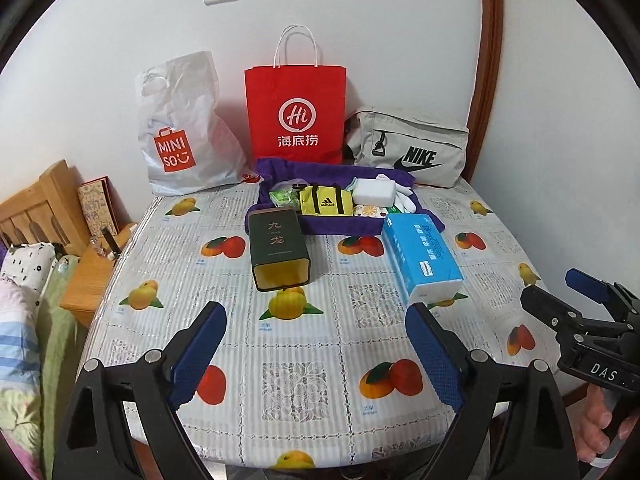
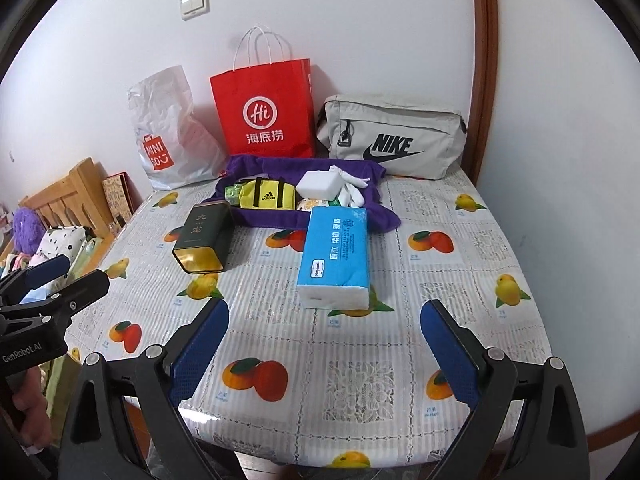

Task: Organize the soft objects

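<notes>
Grippers, left and right, hang empty with fingers spread above the table's near edge, ready to reach. Tissue pack lies mid-table; smaller soft items sit gathered on the purple cloth toward the far edge, probably the collecting spot.

Left gripper and right gripper hover side by side (jaws spread wide, nothing held)

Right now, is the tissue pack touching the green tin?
Apart. The right wrist view shows bare tablecloth running between the tissue pack and the green tin.
</notes>
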Demonstrator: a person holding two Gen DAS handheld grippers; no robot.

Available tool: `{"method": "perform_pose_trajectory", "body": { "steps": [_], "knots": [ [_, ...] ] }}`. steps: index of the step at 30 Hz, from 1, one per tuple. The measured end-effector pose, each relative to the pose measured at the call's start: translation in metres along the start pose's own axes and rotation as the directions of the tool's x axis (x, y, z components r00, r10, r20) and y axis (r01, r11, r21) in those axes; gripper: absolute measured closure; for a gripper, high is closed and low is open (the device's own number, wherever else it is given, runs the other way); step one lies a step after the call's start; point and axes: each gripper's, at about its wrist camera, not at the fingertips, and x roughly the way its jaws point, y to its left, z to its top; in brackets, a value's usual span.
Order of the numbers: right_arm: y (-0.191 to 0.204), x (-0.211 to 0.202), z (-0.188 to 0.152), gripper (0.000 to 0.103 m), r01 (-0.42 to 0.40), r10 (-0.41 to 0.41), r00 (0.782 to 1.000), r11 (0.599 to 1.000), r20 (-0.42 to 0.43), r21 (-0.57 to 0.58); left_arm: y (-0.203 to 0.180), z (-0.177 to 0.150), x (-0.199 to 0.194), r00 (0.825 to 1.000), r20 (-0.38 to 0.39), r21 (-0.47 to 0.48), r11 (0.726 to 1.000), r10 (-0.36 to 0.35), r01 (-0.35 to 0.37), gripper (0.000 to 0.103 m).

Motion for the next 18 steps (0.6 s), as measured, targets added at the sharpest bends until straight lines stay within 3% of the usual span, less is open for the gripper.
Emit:
{"method": "perform_pose_trajectory", "body": {
  "steps": [18],
  "knots": [
    [0.004,-0.018,-0.010,0.007,-0.004,0.004,1.000,1.000,0.019,-0.016,-0.007,-0.008,-0.013,1.000,0.010,0.023,1.000,-0.003,0.002,0.012]
  ]
}}
